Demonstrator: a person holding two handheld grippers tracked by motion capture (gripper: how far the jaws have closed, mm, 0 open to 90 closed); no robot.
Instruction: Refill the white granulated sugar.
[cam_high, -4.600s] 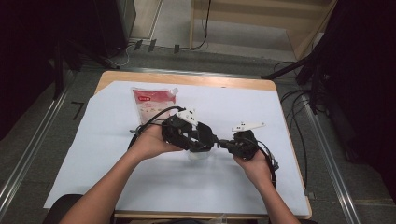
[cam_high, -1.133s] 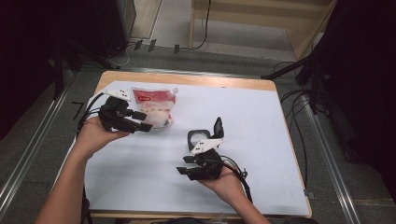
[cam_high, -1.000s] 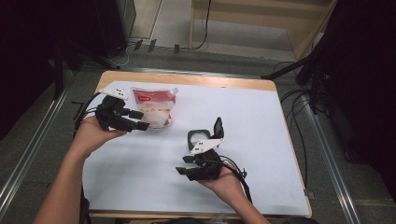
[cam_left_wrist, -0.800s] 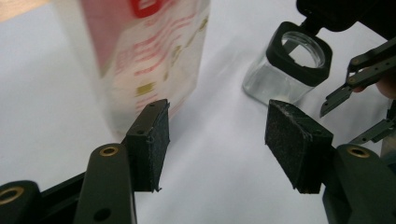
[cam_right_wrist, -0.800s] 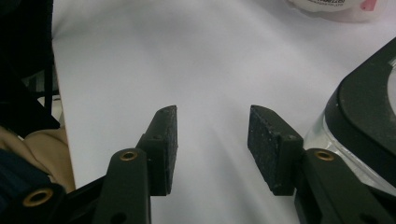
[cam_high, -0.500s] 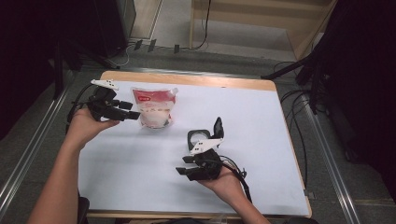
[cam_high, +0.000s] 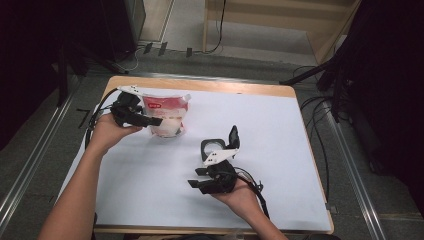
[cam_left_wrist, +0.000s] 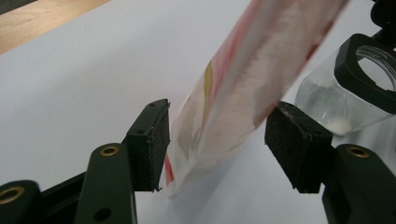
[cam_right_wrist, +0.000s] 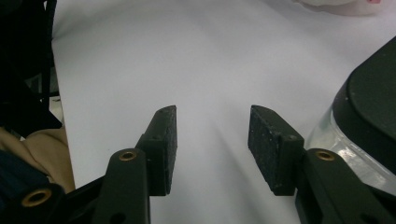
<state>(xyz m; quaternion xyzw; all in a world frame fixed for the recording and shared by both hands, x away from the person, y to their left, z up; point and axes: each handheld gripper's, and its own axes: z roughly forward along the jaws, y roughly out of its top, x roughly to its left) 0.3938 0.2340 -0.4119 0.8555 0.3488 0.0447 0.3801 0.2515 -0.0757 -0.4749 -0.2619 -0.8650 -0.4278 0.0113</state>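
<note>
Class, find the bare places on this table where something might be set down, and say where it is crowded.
Free: the white sheet right of the jar, and the front-left patch. Crowded: the far-left corner, where the left gripper straddles the pouch.

A wooden table (cam_high: 210, 86) was seen, its top covered by a white sheet (cam_high: 280, 130). Grey floor (cam_high: 40, 145) lay around it, with metal rails (cam_high: 30, 165) running along both sides. Black cables (cam_high: 320, 135) were trailed at the right. Pale wooden furniture (cam_high: 280, 30) was noted beyond; dark equipment (cam_high: 90, 30) flanked it.
</note>
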